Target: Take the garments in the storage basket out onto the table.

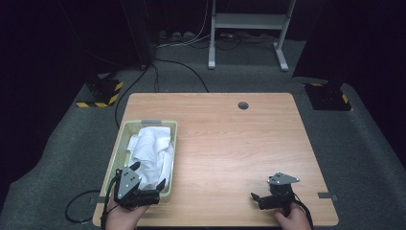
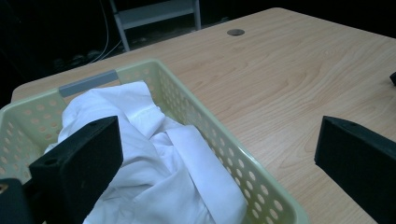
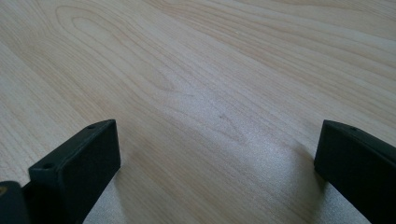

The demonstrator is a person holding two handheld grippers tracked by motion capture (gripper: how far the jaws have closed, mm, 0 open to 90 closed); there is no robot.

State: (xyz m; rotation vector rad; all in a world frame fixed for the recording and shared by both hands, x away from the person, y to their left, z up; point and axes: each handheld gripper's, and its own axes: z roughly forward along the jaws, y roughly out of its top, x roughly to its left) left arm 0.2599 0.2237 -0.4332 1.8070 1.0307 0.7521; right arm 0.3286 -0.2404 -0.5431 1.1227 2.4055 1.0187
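I read the job as pulling the white cloth (image 1: 151,149) out of the basket (image 1: 121,143) at the table's left side.

Nearest me: left gripper (image 1: 147,176) sits over the basket's near end, jaws wide apart, nothing between them. In the left gripper view one jaw is over the cloth (image 2: 154,163) and the other hangs outside, past the basket's near wall (image 2: 243,161), over bare table (image 2: 289,84). Main risk as I see it: if the jaws close from this position they straddle the wall and pinch plastic instead of fabric, or drag the whole basket. It looks light and nothing pins it down.

Second risk: the cloth is a loose crumpled heap. A shallow pinch probably takes one fold only and it slips out on the lift, or a trailing end snags the perforated wall.

Right gripper (image 1: 266,194) is low over the table near its front right, well apart from the basket, jaws wide apart and empty. Too far off to steady the basket if it slides.

View differences: the high view gives the spacing of both grippers and the whole basket, but jaw position relative to the wall is hard to judge there. The left gripper view makes the straddle plain. The right gripper view gives wood grain (image 3: 196,74) between its jaws.

Farther back: cable hole (image 1: 243,105) at the table's far edge, a grey frame (image 1: 246,24) on the floor beyond.
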